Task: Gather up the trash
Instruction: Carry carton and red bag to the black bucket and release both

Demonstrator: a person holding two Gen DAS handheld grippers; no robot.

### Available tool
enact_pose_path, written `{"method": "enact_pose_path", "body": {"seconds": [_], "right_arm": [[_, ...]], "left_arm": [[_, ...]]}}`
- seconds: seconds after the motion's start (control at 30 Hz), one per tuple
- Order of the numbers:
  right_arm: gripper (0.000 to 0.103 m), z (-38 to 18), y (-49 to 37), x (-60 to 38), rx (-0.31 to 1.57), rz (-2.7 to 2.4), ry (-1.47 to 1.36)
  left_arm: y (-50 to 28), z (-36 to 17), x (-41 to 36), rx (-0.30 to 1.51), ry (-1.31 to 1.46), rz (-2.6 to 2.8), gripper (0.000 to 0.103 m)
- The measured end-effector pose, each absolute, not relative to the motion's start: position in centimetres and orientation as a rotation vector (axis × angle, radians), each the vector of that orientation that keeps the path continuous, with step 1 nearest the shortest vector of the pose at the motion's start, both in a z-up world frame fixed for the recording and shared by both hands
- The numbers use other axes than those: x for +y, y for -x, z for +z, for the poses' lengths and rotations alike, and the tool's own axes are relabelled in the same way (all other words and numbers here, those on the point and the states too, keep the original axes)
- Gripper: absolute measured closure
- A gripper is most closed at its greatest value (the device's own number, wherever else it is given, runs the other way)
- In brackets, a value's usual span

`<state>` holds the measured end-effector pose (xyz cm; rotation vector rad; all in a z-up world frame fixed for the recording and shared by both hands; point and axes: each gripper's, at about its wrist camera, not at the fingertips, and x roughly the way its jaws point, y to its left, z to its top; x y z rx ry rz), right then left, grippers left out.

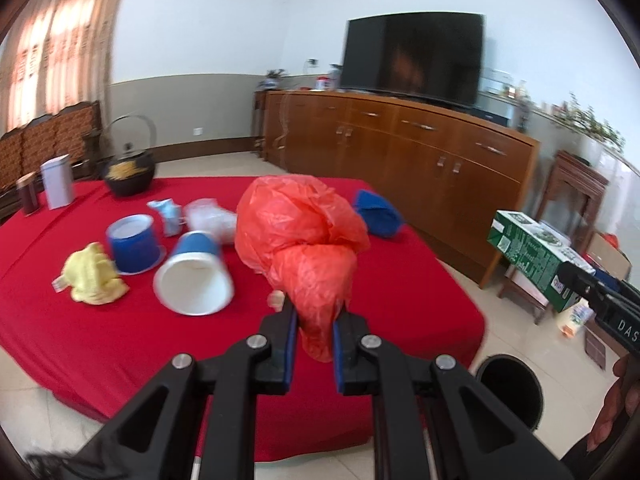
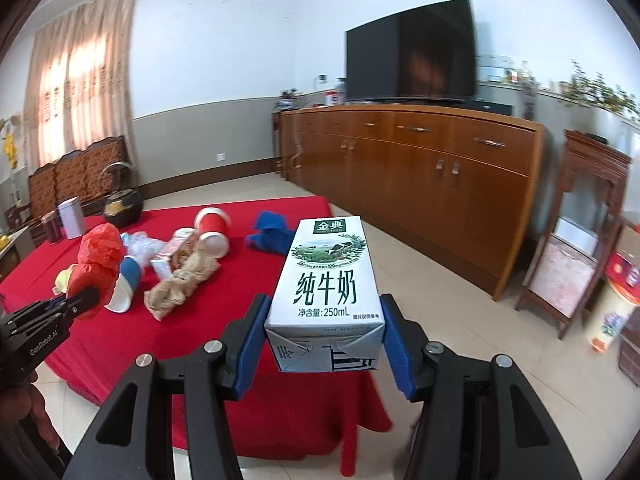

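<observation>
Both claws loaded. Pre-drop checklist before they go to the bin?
1. Left claw shut on red plastic bag: ok.
2. Right claw shut on milk carton: ok, square between the pads.
3. Black bin in view, on the floor by the table corner: ok.
4. Bin mouth unobstructed: cannot tell, partly hidden.
5. Bag hanging free of red tablecloth: cannot tell.
6. Table trash left, such as white-and-blue cup: not ok.
</observation>
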<state>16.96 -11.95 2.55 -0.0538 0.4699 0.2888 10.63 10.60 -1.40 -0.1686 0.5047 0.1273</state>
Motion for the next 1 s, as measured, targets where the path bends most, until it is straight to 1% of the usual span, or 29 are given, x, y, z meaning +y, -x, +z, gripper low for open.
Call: {"method": "enact_pose_path", "body": {"seconds": [0.3,0.63,1.0], "right_arm": [[0.047,1.9,-14.2,-18.8,0.489,0.157,0.029],[0.047,0.9,-12.5,-25.8,0.516,0.027,0.007],[0.046,-2.2,-12.6,-30.5,0.575,-0.050,-0.025]], "left_arm": [[-11.3,-1.0,5.0,0.508,0.106,-0.016,0.088],[-12.1,-1.7,-2.3,0.534,0.040,-0.164,0.088],[-13.4,-3.2,-9.5,0.584,-0.014,-0.297,0.087]]}}
